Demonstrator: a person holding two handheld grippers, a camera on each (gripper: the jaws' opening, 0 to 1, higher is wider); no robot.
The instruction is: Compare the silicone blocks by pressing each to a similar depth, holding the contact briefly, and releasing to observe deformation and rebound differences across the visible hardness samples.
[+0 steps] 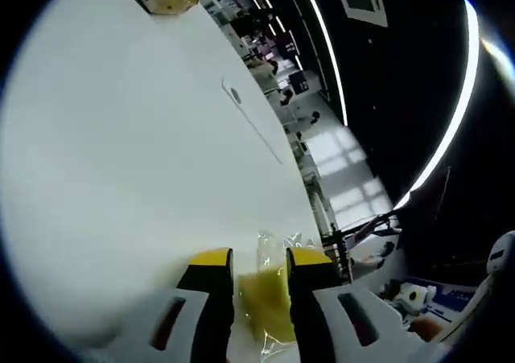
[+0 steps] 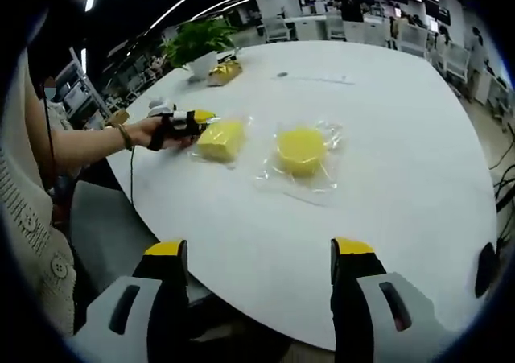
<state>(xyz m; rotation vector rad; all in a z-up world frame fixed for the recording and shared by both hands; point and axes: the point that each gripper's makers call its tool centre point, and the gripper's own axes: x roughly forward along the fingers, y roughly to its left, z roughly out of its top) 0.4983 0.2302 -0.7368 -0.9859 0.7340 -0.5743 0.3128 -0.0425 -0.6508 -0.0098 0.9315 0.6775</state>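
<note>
A broad, rounded white surface [image 2: 402, 138] fills the middle of a large open office. A leafy green potted plant [image 2: 199, 41] stands at its far edge. Beyond it, pale desks and chairs [image 2: 418, 35] recede under a dark ceiling crossed by long white light strips [image 1: 322, 41]. Daylight falls in bright window-shaped patches on the grey floor [image 1: 346, 170].

The left gripper [image 2: 193, 124] sits at the left of the right gripper view, held in the person's hand [image 2: 154, 130], with the forearm [image 2: 84, 144] reaching in from the left edge, a band at the wrist. In the left gripper view its yellow-tipped jaws stand close together at the bottom, pinching a wrapped yellow block [image 1: 261, 299]. The right gripper [image 2: 259, 258] hangs at the bottom of its view, jaws spread wide with nothing between them.
</note>
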